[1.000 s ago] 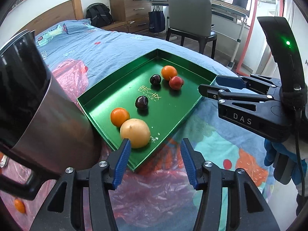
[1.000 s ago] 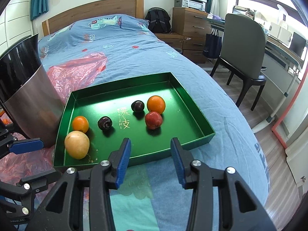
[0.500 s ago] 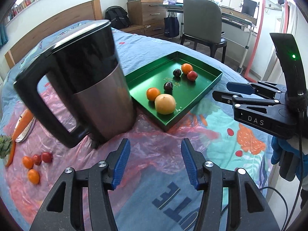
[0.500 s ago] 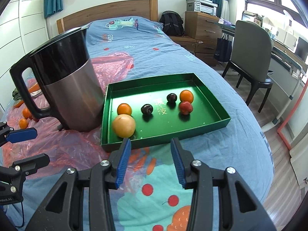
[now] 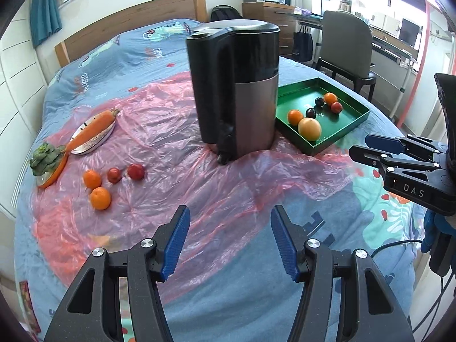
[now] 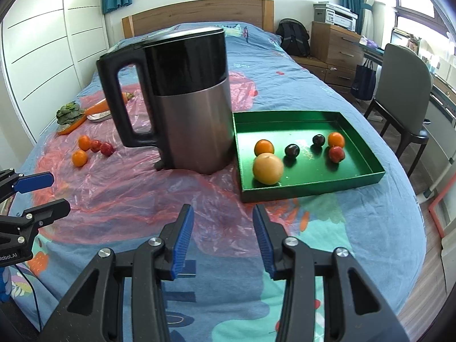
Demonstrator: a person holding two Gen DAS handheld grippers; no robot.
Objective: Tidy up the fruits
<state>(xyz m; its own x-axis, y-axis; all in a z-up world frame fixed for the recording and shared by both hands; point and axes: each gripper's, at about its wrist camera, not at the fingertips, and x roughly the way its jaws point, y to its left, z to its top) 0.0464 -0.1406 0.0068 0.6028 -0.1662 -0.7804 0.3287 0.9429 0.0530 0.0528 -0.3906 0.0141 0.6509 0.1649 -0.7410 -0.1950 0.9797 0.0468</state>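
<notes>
A green tray lies on the bed and holds several fruits: a large yellow one, oranges, dark plums and a red one. More loose fruits lie on the pink plastic sheet at the left: two oranges and two small red fruits; they also show in the right wrist view. My left gripper is open and empty above the sheet. My right gripper is open and empty, short of the tray's near edge.
A tall black and steel kettle stands between the tray and the loose fruits. A carrot on a plate and a leafy vegetable lie at the far left. A chair and desk stand right of the bed.
Both grippers have pulled back from the tray and the left view has swung left, so the kettle, the loose fruits and the vegetables came into view. Both stayed open.
</notes>
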